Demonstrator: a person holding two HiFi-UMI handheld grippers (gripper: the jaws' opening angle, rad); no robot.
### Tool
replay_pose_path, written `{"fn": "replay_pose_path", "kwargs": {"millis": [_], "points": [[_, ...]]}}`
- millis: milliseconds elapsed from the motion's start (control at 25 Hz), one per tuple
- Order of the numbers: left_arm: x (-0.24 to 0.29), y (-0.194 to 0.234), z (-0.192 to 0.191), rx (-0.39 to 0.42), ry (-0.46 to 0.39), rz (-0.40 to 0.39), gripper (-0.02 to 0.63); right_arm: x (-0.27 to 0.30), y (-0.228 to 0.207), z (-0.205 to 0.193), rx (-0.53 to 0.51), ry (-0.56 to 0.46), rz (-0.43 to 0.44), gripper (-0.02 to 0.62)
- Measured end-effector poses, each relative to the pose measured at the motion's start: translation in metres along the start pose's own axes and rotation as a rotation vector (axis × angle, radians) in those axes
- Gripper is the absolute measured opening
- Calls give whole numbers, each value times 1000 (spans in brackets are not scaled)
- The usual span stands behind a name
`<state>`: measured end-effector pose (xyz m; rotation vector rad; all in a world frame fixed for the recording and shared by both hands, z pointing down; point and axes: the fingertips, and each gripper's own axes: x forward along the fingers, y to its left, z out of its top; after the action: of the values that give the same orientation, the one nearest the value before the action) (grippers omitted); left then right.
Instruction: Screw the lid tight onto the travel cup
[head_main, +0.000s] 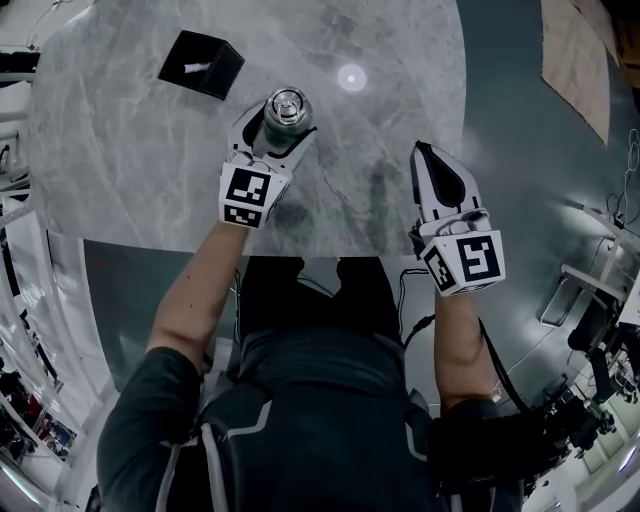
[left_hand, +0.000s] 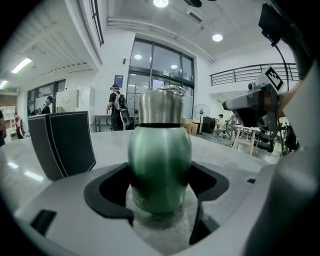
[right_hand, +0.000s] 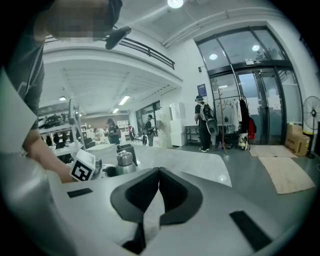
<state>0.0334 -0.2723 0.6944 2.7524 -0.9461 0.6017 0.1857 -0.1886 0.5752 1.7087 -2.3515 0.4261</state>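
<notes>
The travel cup has a green body and a steel lid sitting on its top. It stands upright on the grey marble table. My left gripper is shut on the cup's body, its black pads pressing from both sides. My right gripper hovers over the table to the right of the cup, apart from it, jaws shut with nothing between them. In the right gripper view the cup shows small at the left.
A black box stands on the table behind and left of the cup, and also shows in the left gripper view as the box. The table's near edge runs just below both grippers. People stand in the far background.
</notes>
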Motion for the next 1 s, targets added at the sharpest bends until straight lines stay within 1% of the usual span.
{"fn": "replay_pose_path", "kwargs": {"millis": [120,200,360,520,600,680,800,920,960,1000], "points": [[4,-5,-3,14,10,-15,370,-6,3,1,8,-3,9,28],[4,-7,-8,33,37,-22,371,-12,6,6,9,-3,16,28],[-7,-5,-15,44,101,2,379,-27,12,28,3,-20,40,28],[-25,-10,-4,43,98,11,379,-41,14,49,-8,-38,48,28],[-33,-12,-3,47,111,18,379,-46,17,56,-10,-38,60,28],[-37,-10,-3,40,127,36,379,-51,19,64,-19,-40,69,28],[-39,-5,1,13,126,57,377,-57,22,72,-23,-39,72,28],[-40,-5,2,-8,124,58,376,-64,24,79,-42,-34,72,28],[-40,-5,3,-10,124,53,364,-67,23,80,-45,-33,68,28],[-39,-6,3,-12,123,50,334,-69,22,81,-45,-32,64,28]]}}
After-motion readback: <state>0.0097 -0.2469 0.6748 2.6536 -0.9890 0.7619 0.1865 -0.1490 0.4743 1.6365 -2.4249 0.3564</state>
